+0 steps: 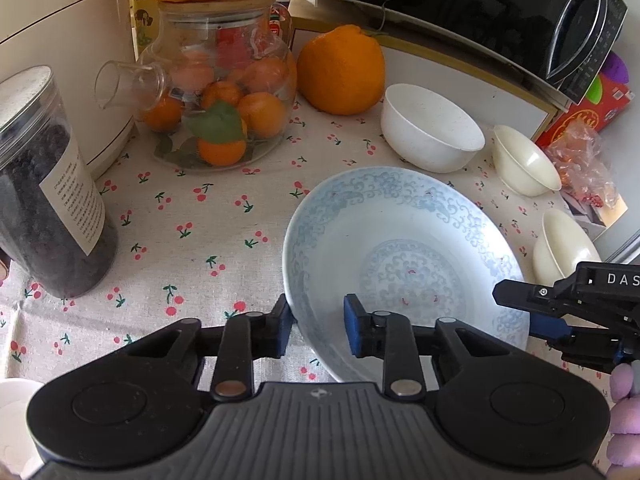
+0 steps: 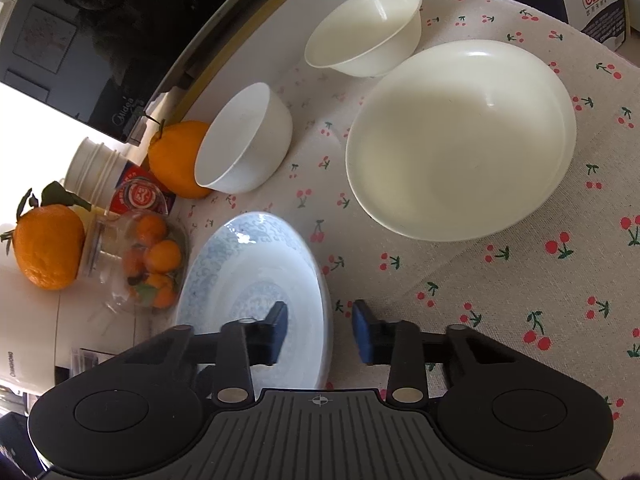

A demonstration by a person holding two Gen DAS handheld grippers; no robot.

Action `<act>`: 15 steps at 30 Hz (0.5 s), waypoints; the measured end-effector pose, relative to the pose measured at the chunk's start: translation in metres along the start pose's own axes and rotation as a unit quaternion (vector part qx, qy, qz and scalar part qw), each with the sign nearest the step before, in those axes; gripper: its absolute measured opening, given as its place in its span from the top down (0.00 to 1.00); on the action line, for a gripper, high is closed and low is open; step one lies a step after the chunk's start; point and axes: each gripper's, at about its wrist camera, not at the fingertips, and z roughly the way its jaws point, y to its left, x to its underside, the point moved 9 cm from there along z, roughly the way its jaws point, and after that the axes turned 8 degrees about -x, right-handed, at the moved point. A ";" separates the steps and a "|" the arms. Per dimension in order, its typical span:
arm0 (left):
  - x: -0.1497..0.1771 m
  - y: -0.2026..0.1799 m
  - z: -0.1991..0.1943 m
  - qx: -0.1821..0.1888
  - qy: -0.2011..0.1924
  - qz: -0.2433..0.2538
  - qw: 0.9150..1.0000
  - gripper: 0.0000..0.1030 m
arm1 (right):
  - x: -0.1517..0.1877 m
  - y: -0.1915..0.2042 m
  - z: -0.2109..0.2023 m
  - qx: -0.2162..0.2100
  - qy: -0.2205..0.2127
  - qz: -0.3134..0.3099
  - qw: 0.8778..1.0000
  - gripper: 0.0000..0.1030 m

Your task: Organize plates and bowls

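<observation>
While both grippers straddle its rim, we judge the blue-patterned plate [image 1: 404, 264] glazed ceramic: stiff, slippery, breakable, fairly heavy, so opposite edges are the sensible places to hold. Our left gripper [image 1: 318, 326] has narrowed around the plate's near-left edge, one pad outside and one inside; whether they press firmly we cannot tell. Our right gripper [image 2: 320, 332] likewise brackets the plate's right edge with visible slack. The plate sits in front of the white bowl [image 1: 432, 128], tilted, hollow facing up; being round, it has no long axis.
</observation>
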 end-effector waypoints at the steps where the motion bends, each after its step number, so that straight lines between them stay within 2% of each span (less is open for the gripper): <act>1: 0.000 0.001 0.000 -0.001 -0.001 -0.001 1.000 0.79 | 0.000 0.000 0.000 0.001 0.000 0.000 1.000 0.75; 6: 0.000 0.003 -0.001 -0.003 -0.003 0.001 1.000 0.82 | 0.001 0.001 0.000 -0.004 0.001 -0.006 1.000 0.84; 15: 0.002 0.001 -0.007 0.006 0.000 0.002 1.000 0.85 | -0.002 0.008 -0.008 0.012 -0.007 -0.036 0.999 0.85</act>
